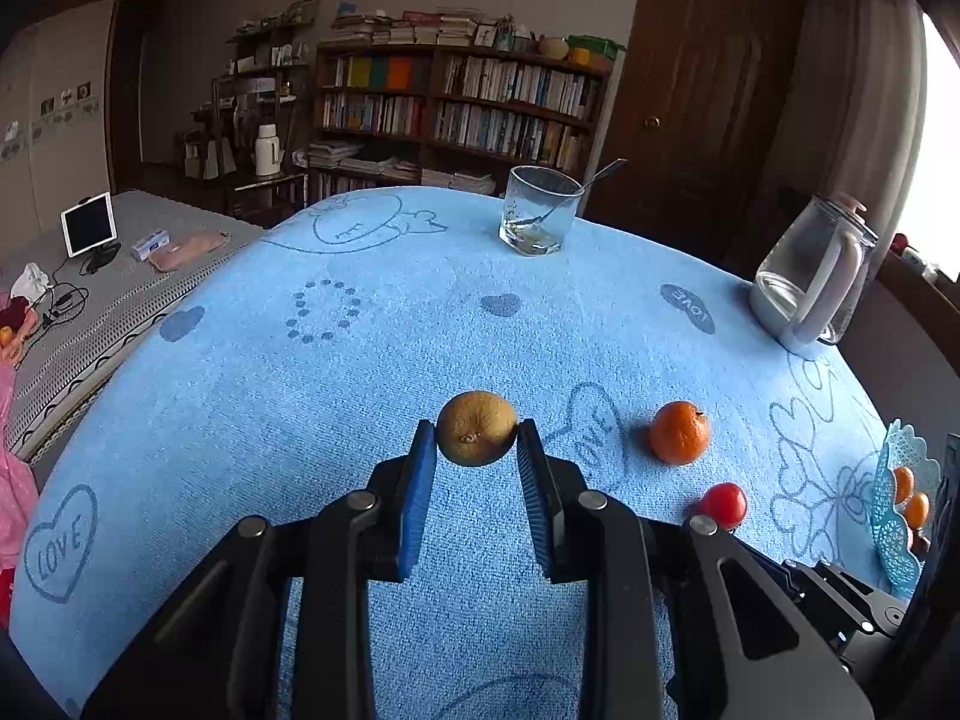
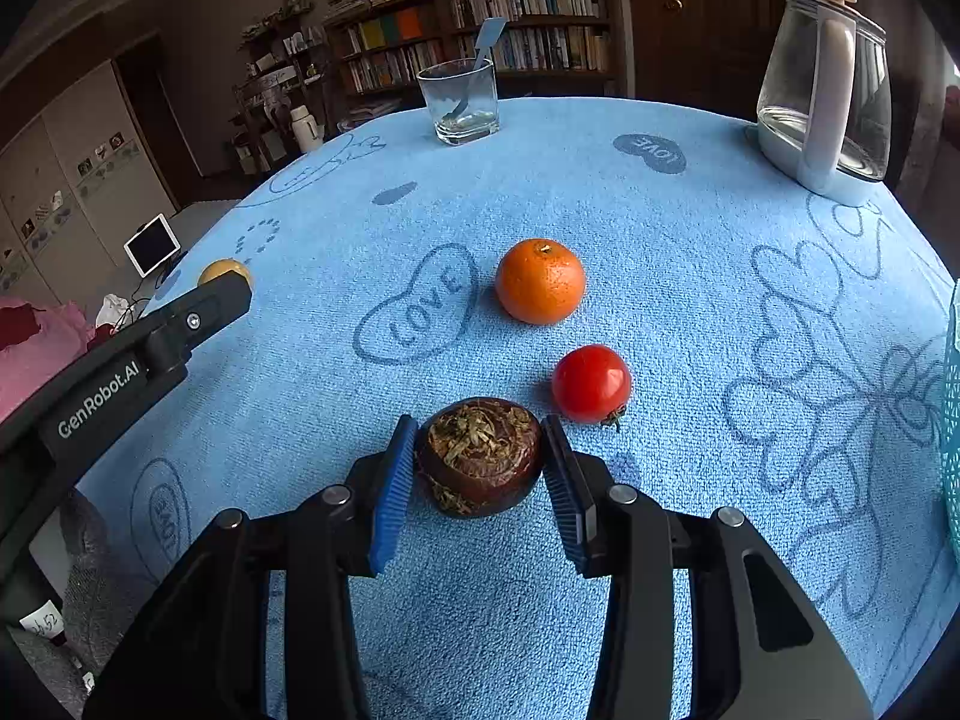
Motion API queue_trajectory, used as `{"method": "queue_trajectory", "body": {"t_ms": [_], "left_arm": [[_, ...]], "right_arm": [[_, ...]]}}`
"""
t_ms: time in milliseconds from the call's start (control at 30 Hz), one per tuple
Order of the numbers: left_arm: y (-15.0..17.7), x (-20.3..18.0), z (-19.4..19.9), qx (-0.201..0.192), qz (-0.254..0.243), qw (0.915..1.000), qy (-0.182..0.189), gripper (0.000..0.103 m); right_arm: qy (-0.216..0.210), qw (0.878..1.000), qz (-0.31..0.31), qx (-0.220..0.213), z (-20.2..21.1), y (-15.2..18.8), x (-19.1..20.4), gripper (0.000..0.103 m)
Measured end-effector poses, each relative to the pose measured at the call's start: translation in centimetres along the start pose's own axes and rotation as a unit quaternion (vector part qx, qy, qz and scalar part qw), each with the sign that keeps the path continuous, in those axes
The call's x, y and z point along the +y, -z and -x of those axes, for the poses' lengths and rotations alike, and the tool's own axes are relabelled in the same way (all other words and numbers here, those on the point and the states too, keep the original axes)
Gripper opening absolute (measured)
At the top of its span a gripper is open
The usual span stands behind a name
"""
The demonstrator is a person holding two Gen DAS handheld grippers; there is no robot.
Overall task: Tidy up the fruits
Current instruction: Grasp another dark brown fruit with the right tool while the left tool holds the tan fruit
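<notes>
Here, 1 tangerine (image 2: pixel 540 281), 1 tomato (image 2: pixel 591 384), 1 glass (image 2: pixel 465 102)

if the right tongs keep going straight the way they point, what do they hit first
The dark brown fruit already sits between the right tongs. Beyond it, probably the red tomato slightly right, then the orange; depth is unclear.

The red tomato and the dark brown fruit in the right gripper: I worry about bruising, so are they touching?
Apart. The right wrist view shows blue cloth and the gripper's finger between the red tomato and the dark brown fruit.
</notes>
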State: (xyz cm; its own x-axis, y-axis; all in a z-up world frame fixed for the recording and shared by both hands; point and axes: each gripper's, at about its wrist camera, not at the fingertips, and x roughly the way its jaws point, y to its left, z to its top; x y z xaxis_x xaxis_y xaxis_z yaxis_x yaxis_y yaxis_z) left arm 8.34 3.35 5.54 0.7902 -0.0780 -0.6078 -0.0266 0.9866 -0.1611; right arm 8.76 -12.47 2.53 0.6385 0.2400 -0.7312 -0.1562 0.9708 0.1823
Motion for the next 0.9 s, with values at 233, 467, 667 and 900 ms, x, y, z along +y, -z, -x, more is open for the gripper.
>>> {"method": "queue_trajectory", "body": {"t_ms": [233,467,667,900], "left_arm": [[0.2,-0.5,0.2,-0.001,-0.009,1.0,0.004,0.028],[0.9,-2.0,0.6,-0.003,-0.033,0.9993,0.017,0.028],[1.3,-3.0,0.8,-0.004,-0.048,0.9985,0.026,0.028],[1.8,-3.9,1.1,-0.006,-0.064,0.9974,0.033,0.028]], "right_arm": [[-0.004,1.0,-0.004,-0.012,2.3,1.0,-0.3,0.043],[0.003,0.999,-0.021,-0.025,4.2,1.9,-1.6,0.043],[0.015,0.998,-0.044,-0.043,6.1,2.2,-3.4,0.043],[0.031,0.994,-0.074,-0.07,8.9,2.3,-5.9,0.043]]}}
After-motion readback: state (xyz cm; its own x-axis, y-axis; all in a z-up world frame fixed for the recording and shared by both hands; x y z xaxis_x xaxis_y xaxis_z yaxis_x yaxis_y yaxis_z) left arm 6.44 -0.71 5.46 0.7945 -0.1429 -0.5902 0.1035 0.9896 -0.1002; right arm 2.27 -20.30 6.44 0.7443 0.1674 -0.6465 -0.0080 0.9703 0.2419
